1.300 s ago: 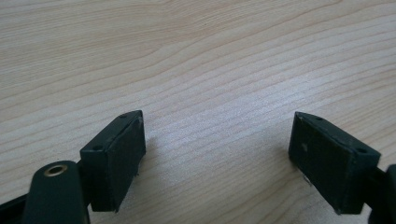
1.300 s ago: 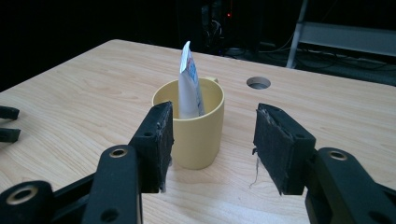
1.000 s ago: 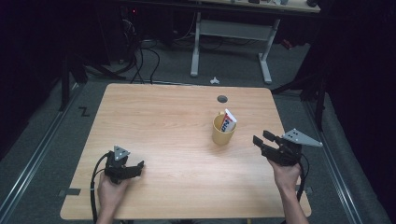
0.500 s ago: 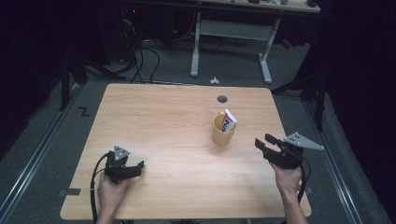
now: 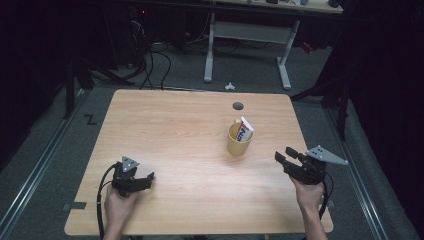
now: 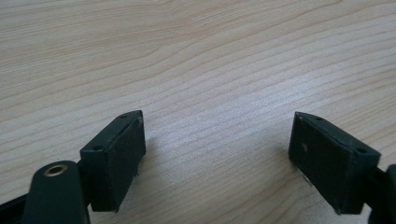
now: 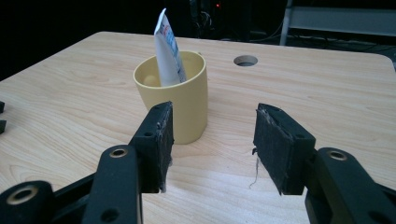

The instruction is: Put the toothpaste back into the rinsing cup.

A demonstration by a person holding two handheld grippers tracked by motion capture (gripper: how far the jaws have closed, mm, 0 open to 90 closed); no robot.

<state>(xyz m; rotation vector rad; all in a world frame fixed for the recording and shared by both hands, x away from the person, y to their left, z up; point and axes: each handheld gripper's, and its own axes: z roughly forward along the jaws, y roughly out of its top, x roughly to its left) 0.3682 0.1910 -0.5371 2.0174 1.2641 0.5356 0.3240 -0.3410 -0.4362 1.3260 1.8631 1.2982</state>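
Observation:
A yellow cup stands on the wooden table, right of centre, with a white toothpaste tube leaning upright inside it. My right gripper hovers near the table's right edge, a short way to the near right of the cup, open and empty. In the right gripper view the cup and tube stand just beyond the gripper's spread jaws, slightly left. My left gripper rests low at the near left, open. Bare wood lies between the left gripper's pads.
A round cable hole sits in the table behind the cup. Beyond the far edge are a white desk frame, cables and a small white object on the dark floor. Each gripper trails a cable toward the near edge.
My right gripper has drifted slightly back toward the near edge, away from the cup. The left gripper, cup and tube have not moved.

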